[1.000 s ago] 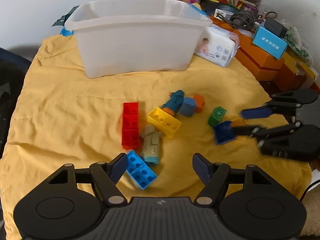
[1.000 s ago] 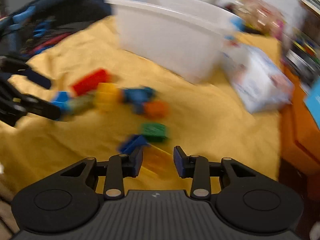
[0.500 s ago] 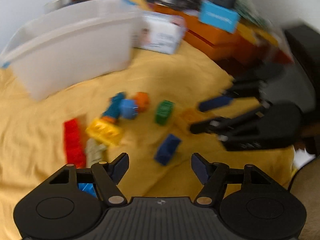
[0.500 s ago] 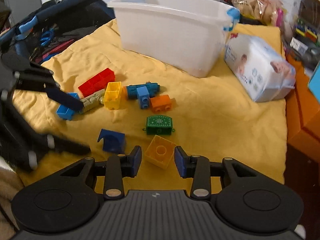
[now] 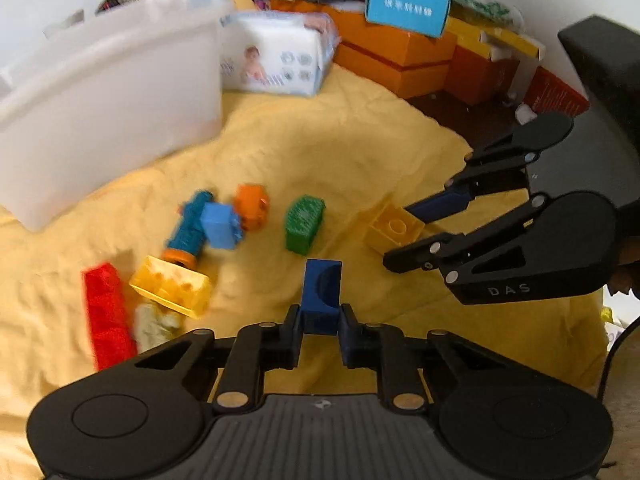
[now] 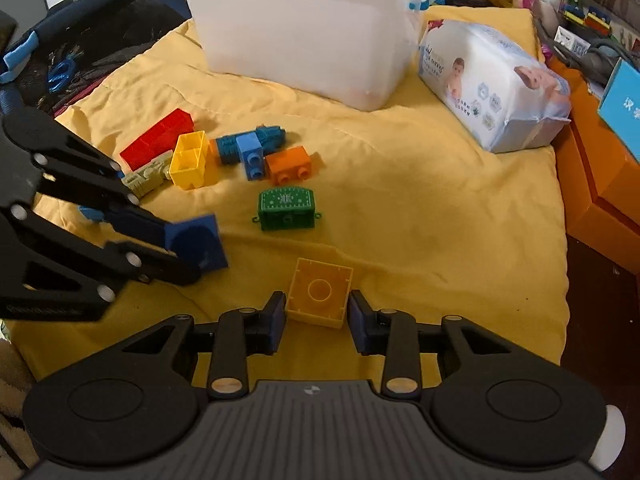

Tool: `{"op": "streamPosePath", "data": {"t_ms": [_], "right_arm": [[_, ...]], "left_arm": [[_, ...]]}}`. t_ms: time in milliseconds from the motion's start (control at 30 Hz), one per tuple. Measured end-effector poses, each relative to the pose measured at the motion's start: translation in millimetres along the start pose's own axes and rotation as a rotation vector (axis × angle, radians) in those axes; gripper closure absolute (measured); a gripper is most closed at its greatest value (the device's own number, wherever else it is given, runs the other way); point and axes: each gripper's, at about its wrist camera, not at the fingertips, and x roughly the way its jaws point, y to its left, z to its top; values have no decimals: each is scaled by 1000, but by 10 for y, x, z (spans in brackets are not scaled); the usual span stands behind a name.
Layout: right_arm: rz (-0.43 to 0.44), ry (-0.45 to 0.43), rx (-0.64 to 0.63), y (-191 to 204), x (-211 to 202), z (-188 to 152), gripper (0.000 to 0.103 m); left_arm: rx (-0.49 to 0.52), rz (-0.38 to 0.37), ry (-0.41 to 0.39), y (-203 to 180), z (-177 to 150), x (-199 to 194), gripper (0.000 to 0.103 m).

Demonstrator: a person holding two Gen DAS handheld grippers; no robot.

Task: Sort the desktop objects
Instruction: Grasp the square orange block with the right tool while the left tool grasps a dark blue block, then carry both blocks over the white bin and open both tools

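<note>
The dark blue block point(image 5: 322, 296) sits clamped between your left tongs point(image 5: 320, 334), low over the yellow cloth point(image 5: 360, 152). The small yellow block point(image 6: 320, 294) lies on that cloth between the fingers of your right tongs point(image 6: 318, 322), which are closing; the pads look not yet pressed on it. Both blocks are likely light, stiff, smooth plastic, so squeeze on flat opposite side walls, not corners, or they may twist out. Both tongs point steeply down, side by side. The white bin point(image 6: 304, 36) stands beyond the other blocks, with a pack of wipes point(image 6: 496, 88) beside it.
</note>
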Motion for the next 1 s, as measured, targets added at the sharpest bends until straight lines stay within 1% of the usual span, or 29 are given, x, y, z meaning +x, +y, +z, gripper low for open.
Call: {"op": "streamPosePath", "data": {"t_ms": [100,200,267,333,400,433,467,500,567,633,700,800,867,1000], "right_arm": [[-5,-32,-12,48,-45,102,66],[-10,-69,-24,87,-114,246,66],[-13,-105,-42,127,-191,367,66],[-23,-154,-67,164,-293,525,66],[-35,-206,-89,203,-403,703,66],[-43,-240,-101,229,-474,813,66],[-52,-274,-106,250,-550,922,66],[-56,-302,-109,266,-615,1024,66],[-67,-361,-126,304,-726,1248,66],[-94,-408,-142,341,-777,1460,66],[-125,-435,-147,359,-756,1625,66],[-149,-442,-133,341,-639,1831,66],[-149,-434,-115,305,-529,1950,66],[-154,-383,-71,207,-187,2088,66]], "left_arm": [[-18,27,-47,113,77,-180,82],[4,77,-105,185,192,-385,82],[7,118,-165,264,307,-573,82],[2,163,-227,392,444,-773,82],[20,227,-272,510,569,-912,82],[47,283,-289,583,644,-976,82],[58,319,-302,632,700,-1024,81],[53,338,-318,738,774,-1070,81],[14,347,-354,960,908,-1156,81],[2,374,-379,1123,1036,-1204,81],[6,400,-396,1243,1160,-1209,81],[-7,401,-400,1401,1282,-1132,81],[-24,397,-385,1492,1329,-1012,81],[-107,366,-331,1674,1317,-714,81]]}}
